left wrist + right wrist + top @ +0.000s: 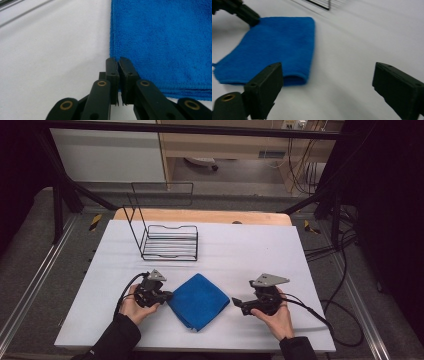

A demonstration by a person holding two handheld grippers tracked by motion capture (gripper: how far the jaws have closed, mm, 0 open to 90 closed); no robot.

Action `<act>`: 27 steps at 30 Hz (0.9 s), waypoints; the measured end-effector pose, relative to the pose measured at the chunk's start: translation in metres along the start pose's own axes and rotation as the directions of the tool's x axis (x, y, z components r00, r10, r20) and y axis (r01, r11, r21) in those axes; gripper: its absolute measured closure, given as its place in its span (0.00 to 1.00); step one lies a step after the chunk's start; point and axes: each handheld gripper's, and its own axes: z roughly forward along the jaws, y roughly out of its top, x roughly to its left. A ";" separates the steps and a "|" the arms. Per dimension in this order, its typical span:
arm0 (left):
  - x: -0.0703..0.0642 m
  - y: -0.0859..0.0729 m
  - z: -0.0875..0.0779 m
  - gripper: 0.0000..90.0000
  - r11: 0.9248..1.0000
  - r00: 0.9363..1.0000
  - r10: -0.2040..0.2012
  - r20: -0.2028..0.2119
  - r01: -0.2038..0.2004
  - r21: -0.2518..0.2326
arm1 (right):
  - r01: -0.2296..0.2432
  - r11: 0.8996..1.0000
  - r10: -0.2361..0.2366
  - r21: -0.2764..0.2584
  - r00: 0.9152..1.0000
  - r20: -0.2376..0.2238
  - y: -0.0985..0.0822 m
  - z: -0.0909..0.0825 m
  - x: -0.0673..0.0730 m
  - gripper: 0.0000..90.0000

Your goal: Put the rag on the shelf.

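A folded blue cloth (199, 300) lies on the white table near its front edge. My left gripper (169, 296) is shut, with its tips at the cloth's left corner. In the left gripper view the closed jaws (118, 61) rest right at the edge of the cloth (162, 45), and no fabric shows between the pads. My right gripper (235, 302) stands open just right of the cloth, a little apart from it. In the right gripper view its wide jaws (328, 72) have nothing between them; the cloth (277, 47) lies ahead to the left, and the left gripper (249, 16) touches its far corner.
A black wire rack (170, 242) with a tall back frame stands at the back left of the table (260, 250). A cable (320, 317) trails from the right gripper over the table's right edge. Metal frame bars rise at both sides.
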 end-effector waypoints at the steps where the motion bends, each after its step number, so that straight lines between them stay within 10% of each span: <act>1: 0.000 0.000 0.000 0.95 1.000 1.000 0.000 0.001 0.000 -0.005 | 0.015 1.000 -0.015 0.004 1.000 -0.018 0.004 0.004 0.008 0.14; 15: -0.004 -0.008 0.002 0.95 0.999 1.000 -0.005 -0.019 0.004 -0.044 | 0.139 0.987 -0.117 0.076 0.963 -0.243 0.017 0.046 0.096 0.54; 27: -0.003 -0.008 0.003 0.95 0.999 0.999 -0.033 -0.020 0.032 -0.041 | 0.241 0.960 -0.201 0.141 0.948 -0.248 0.001 0.066 0.119 0.65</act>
